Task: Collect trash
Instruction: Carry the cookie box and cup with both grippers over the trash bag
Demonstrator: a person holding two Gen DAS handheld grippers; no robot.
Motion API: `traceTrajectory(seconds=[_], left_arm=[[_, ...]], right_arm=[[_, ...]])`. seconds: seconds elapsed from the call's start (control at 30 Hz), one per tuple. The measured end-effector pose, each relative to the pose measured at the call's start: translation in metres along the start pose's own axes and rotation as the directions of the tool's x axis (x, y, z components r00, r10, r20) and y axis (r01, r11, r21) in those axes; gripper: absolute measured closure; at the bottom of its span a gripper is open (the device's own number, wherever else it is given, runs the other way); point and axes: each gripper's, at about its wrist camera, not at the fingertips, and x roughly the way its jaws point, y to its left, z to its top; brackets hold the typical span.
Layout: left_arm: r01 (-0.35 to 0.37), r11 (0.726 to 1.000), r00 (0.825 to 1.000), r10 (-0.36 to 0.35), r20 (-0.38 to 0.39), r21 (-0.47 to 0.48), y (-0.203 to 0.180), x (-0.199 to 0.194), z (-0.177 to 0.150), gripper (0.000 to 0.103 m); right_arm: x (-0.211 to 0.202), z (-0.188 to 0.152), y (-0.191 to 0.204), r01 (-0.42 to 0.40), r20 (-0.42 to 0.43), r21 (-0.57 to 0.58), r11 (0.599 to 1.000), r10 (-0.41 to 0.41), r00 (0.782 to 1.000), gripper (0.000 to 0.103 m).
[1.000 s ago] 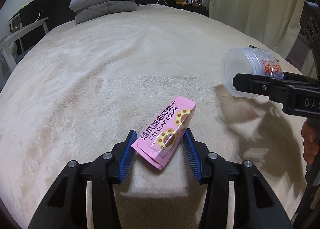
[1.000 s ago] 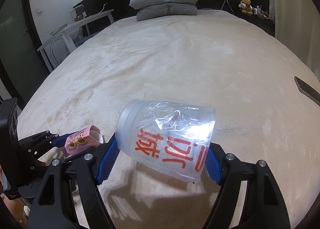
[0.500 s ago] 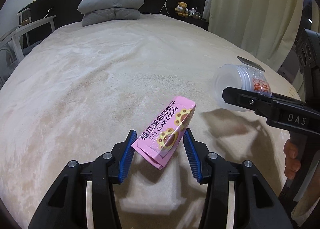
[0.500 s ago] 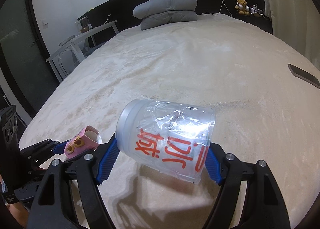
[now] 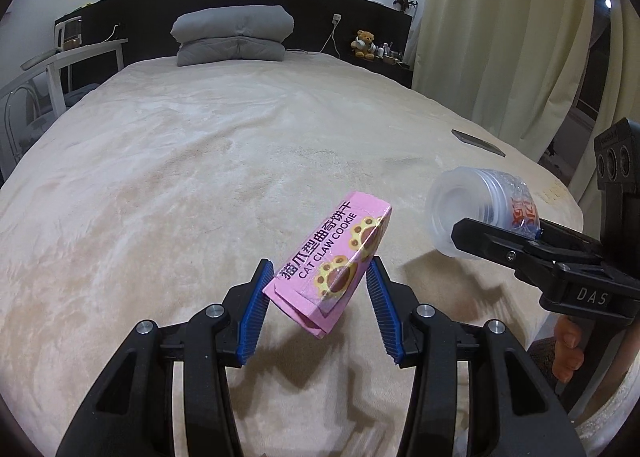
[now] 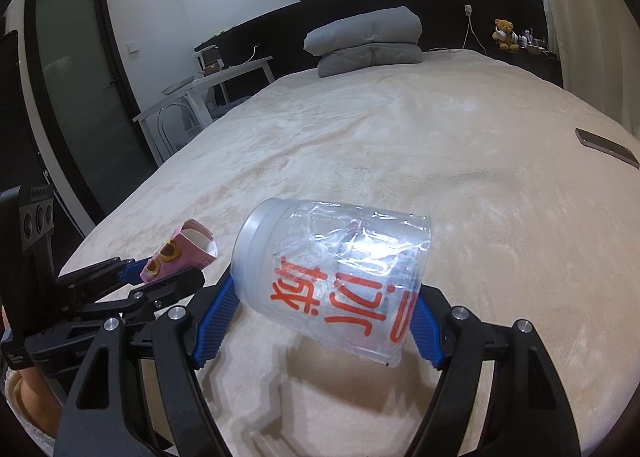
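My left gripper is shut on a pink cat claw cookie box and holds it tilted above the beige bed. My right gripper is shut on a clear plastic cup with red characters, lying on its side in the air above the bed. The cup also shows at the right in the left wrist view. The box also shows at the left in the right wrist view, held in the left gripper.
A dark phone lies on the bed near its right edge, also in the right wrist view. Folded grey bedding lies at the headboard. A white table stands left of the bed. Curtains hang at right.
Both grippers have risen and drawn back from the bed with their items still held. The view has tilted up, showing more of the room.
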Motion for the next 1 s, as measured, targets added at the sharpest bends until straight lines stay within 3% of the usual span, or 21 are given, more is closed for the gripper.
traceTrajectory(seconds=[0.7,1.0], left_arm=[[-0.021,1.000,0.999,0.020,-0.036,-0.015,-0.030,-0.092,-0.117,0.055],[-0.018,0.999,0.990,0.014,-0.142,-0.027,-0.040,-0.097,-0.158,0.055]], right_arm=[[-0.083,-0.108,0.042,-0.037,-0.094,-0.084,0.996,0.029,0.995,0.028],[-0.085,-0.153,0.054,-0.043,-0.221,-0.108,0.993,0.018,0.975,0.028]])
